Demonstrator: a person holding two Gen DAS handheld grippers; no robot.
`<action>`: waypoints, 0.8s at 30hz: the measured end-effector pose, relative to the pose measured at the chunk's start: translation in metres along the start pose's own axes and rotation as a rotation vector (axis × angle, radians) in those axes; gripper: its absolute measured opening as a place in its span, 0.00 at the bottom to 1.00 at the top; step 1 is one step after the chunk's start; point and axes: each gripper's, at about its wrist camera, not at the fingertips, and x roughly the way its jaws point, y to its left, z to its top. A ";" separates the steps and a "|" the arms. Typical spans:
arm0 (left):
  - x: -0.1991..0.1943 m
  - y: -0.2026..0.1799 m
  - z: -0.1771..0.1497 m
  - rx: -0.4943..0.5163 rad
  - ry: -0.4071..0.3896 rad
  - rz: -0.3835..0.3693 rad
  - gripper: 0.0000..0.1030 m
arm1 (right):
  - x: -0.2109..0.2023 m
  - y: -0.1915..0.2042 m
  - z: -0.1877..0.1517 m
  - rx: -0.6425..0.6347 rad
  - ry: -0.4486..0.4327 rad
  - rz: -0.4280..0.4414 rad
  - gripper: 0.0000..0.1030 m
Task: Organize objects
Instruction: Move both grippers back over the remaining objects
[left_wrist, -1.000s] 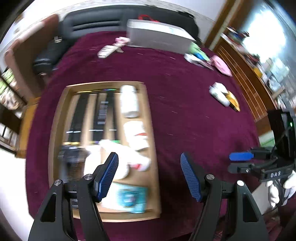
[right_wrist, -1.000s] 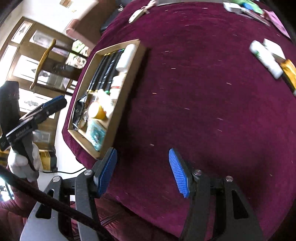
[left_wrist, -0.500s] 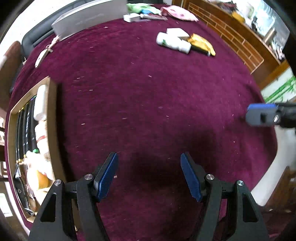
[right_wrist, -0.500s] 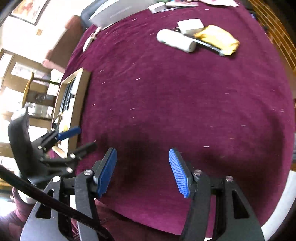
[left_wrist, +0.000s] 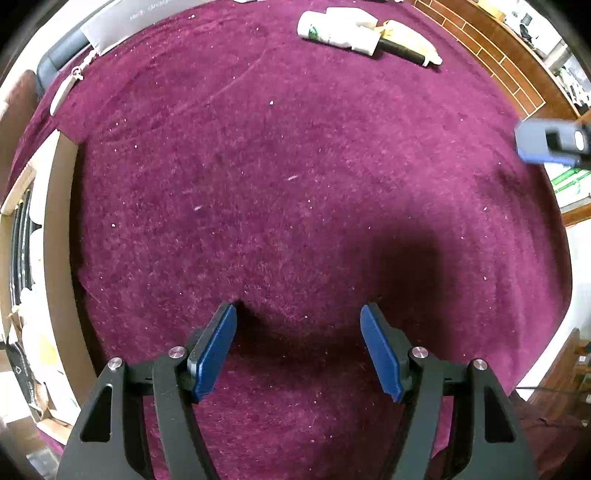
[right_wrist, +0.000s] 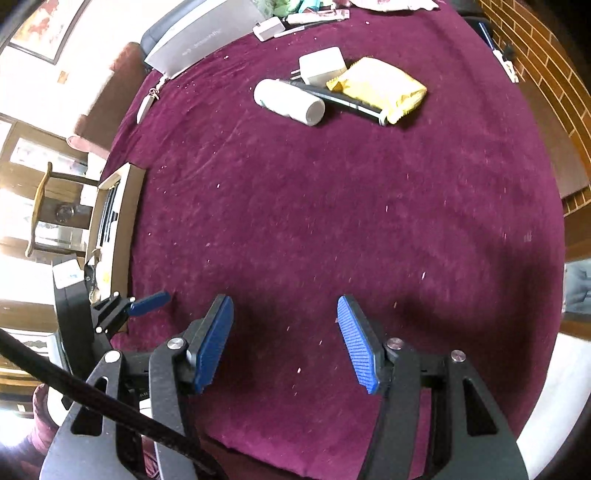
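Observation:
A white bottle (right_wrist: 289, 100) lies on the maroon cloth beside a black razor (right_wrist: 343, 99), a white charger (right_wrist: 321, 66) and a yellow packet (right_wrist: 380, 88), far ahead of both grippers. The bottle also shows in the left wrist view (left_wrist: 328, 31). A wooden tray (left_wrist: 59, 258) holding several items sits at the left edge; it also shows in the right wrist view (right_wrist: 122, 221). My left gripper (left_wrist: 298, 345) is open and empty over bare cloth. My right gripper (right_wrist: 284, 339) is open and empty, to the right of the left gripper.
A grey flat box (right_wrist: 203, 37) lies at the far edge with small items (right_wrist: 295, 22) beside it. A keychain tag (right_wrist: 146, 105) lies at the far left. A brick-patterned surface (right_wrist: 535, 74) borders the right side.
Both grippers have swung right, away from the tray toward the cluster of the bottle, the razor, the charger and the packet, which now looks nearer. Both stayed open.

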 end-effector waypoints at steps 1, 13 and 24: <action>0.000 -0.001 0.000 -0.001 0.000 0.003 0.62 | 0.000 0.000 0.005 -0.005 -0.004 -0.004 0.56; 0.004 -0.017 -0.003 0.009 0.002 0.015 0.87 | -0.006 0.001 0.058 -0.035 -0.073 -0.036 0.56; 0.002 -0.033 -0.022 0.013 -0.035 0.017 0.99 | -0.035 -0.032 0.112 0.034 -0.181 -0.097 0.57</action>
